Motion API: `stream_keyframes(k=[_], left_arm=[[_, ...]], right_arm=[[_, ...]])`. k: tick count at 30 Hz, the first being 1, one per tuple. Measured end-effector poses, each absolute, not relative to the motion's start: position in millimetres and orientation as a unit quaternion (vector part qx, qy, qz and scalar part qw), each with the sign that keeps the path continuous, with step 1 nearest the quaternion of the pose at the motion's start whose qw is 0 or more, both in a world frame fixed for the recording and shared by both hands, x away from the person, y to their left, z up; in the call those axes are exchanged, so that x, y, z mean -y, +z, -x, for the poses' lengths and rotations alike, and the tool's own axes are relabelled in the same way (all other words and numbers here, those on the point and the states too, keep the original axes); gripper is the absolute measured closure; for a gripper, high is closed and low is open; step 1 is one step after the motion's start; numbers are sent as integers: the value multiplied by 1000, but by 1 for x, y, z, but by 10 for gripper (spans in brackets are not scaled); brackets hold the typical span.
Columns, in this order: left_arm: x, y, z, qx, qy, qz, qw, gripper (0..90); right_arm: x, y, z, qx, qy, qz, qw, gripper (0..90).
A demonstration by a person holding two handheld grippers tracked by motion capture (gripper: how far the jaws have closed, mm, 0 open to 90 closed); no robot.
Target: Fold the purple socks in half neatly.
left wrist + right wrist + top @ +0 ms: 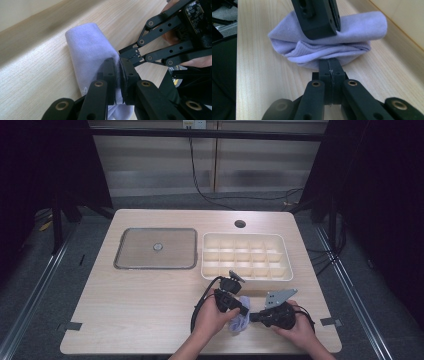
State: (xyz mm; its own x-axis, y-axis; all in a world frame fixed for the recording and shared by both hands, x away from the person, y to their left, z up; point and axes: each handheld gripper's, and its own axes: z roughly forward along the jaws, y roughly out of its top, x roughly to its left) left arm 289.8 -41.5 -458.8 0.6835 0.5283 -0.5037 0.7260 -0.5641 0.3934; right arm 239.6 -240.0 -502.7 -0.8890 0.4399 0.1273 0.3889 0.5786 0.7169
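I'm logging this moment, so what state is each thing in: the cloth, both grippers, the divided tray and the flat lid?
Cloth: bunched, on the table, gripped from two sides.
Left gripper: shut on the cloth.
Right gripper: shut on the cloth's edge.
Divided tray: uncovered, compartments empty.
Lid: lying flat beside the tray.

1. A pale lilac cloth, soft knit fabric, folded into a loose bundle.
2. It lies on the wooden table's near edge, just in front of the compartment tray.
3. One fold forms a smooth rounded roll; below it, layered edges bunch in wrinkles.
4. Black jaws pinch its fabric from both sides.
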Motion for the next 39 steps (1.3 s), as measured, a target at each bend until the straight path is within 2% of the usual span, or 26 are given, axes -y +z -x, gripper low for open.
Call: stream_keyframes(k=[13, 23, 39], left_arm=[[48, -467, -284, -357, -160, -871, 297, 839], [50, -469, -281, -349, -150, -877, 294, 839], [52, -470, -277, -337, -136, -883, 297, 839]], right_arm=[[244, -501, -241, -890, 389, -235, 33, 897], [259, -491, -244, -880, 395, -258, 57, 900], [268, -479, -250, -868, 409, -274, 69, 900]])
